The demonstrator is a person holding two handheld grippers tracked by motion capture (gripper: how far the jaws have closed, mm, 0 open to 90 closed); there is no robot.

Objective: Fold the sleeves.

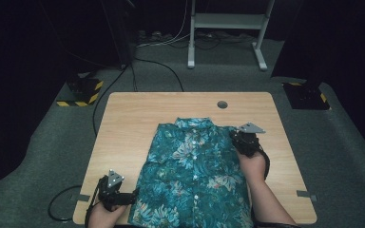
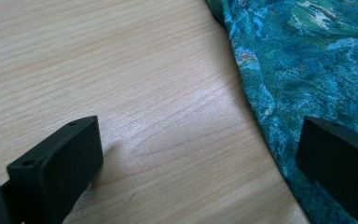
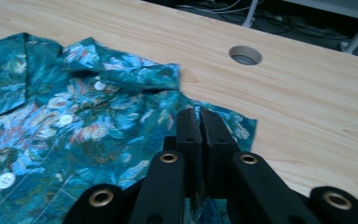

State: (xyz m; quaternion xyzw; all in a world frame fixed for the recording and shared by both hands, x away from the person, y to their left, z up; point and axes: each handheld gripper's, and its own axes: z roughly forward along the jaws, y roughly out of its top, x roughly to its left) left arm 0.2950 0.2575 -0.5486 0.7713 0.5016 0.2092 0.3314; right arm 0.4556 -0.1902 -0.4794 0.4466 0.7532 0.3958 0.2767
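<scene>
So the shirt [image 1: 190, 175], a teal floral button-up, is lying flat on the wooden table [image 1: 133, 118], front side up with the buttons running down the middle and the collar [image 3: 121, 70] pointing away from me, hem hanging right at my edge of the table. My right gripper [image 3: 199, 122] is up at the far right corner of it, near the shoulder, and the jaws are squeezed all the way together with a thin bit of the fabric pinched between them, as far as I can see from the right gripper view, where the cloth runs up between the two pads. From above, that gripper [image 1: 244, 141] sits right on the shirt's right edge, just below and to the right of the collar. There's a round cable hole [image 3: 245, 54] in the tabletop a bit beyond it, well clear of the fabric. My left gripper [image 1: 116, 194] is down at the near left corner of the table, just beside the shirt's lower left edge. Its jaws are spread wide with nothing in them: one sits over bare wood, the other over the edge of the cloth, and the shirt's side seam [image 2: 261, 107] runs between them.
</scene>
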